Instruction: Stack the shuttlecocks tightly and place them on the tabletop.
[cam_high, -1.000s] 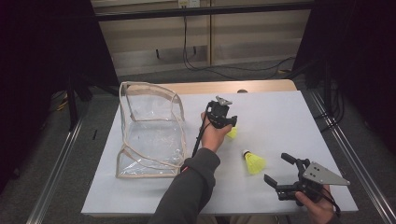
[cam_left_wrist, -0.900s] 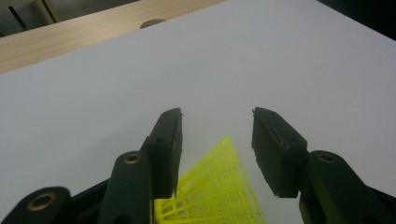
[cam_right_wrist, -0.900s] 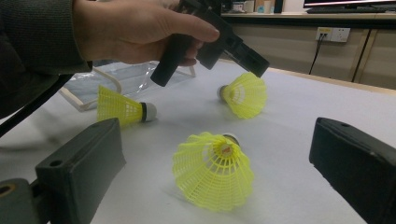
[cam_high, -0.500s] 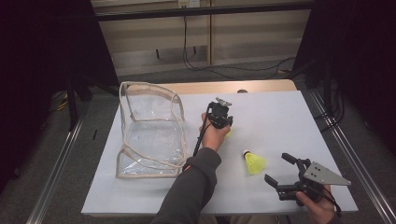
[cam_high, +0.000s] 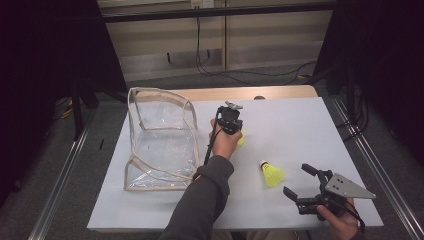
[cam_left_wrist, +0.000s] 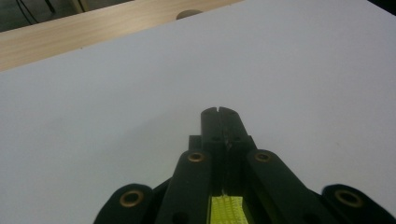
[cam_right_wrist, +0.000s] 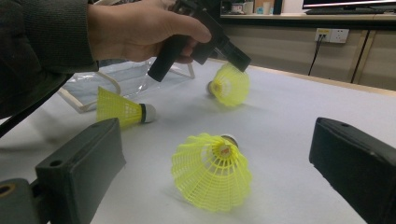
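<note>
The right gripper (cam_high: 306, 187) rests low at the near right corner of the table (cam_high: 300, 125), jaws spread wide with nothing between them. In the right gripper view a yellow shuttlecock (cam_right_wrist: 212, 170) stands on its skirt just ahead of those open jaws, cork up; in the high view it is the one (cam_high: 271, 174) just beyond the gripper.

Farther in, a second shuttlecock (cam_right_wrist: 122, 108) lies on its side, cork pointing right, near the person's sleeve.

Beyond that, mid-table, the left gripper (cam_high: 231, 120) points down on a third shuttlecock (cam_right_wrist: 229, 85). Its jaws have just been closing, and they now pinch the rim of the yellow skirt: the left gripper view shows the tips (cam_left_wrist: 218, 122) pressed together with a strip of yellow mesh (cam_left_wrist: 226, 209) caught between them lower down. The shuttlecock looks tipped, its lower edge at or just off the table; I cannot tell which.

At the far left lies the clear pouch (cam_high: 160, 140), its mouth open toward the grippers, with no shuttlecock visible in it.

The step in hand appears to be the pick-up of the first shuttlecock, the grip just made. The next move likely calls for a lift clear of the table, then a carry left to the pouch mouth. The thin mesh hold could slip or twist, so a steady lift seems wise.
</note>
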